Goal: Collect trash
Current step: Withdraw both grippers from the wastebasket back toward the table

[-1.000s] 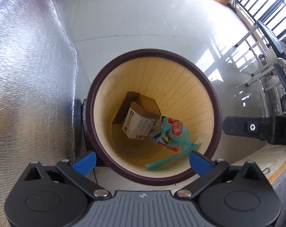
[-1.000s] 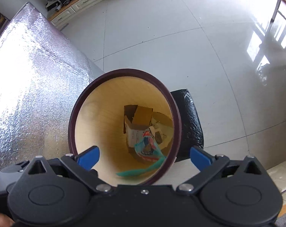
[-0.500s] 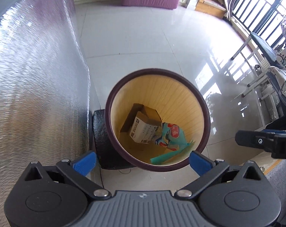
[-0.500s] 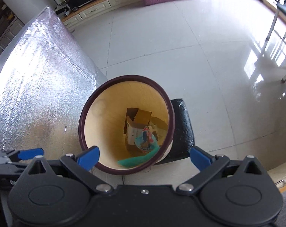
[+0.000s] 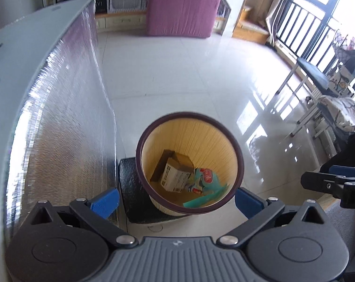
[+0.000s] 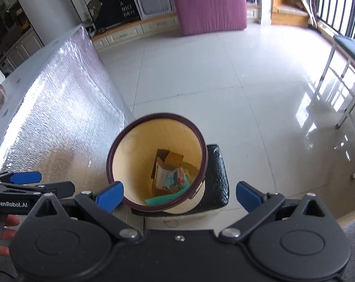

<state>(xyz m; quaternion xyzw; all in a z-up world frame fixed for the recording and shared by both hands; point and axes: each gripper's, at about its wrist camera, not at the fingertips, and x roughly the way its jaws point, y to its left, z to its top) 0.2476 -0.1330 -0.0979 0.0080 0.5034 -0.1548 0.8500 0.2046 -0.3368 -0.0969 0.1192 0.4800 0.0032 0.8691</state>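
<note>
A round bin (image 5: 189,114) with a dark maroon rim and yellow inside stands on the floor below both grippers. At its bottom lie a cardboard box (image 5: 175,176), a teal snack wrapper (image 5: 208,178) and a teal strip (image 5: 201,202). My left gripper (image 5: 176,201) hangs open above the bin's near rim, holding nothing. In the right wrist view the bin (image 6: 163,115), box (image 6: 163,176) and wrapper (image 6: 177,179) show again. My right gripper (image 6: 178,195) is open and empty too. The left gripper (image 6: 48,183) shows at that view's left edge.
The bin rests on a black mat (image 5: 130,188). A tall foil-covered surface (image 5: 48,129) rises close on the left. Glossy white tile floor (image 5: 177,75) stretches ahead to a pink mattress (image 5: 182,7). A bench (image 5: 313,75) and railing stand at the right. A hand (image 6: 8,225) grips the left tool.
Both grippers have lifted up and away from the bin, which now looks smaller, with more of the room in view. The trash inside has not moved. Both stay open.
</note>
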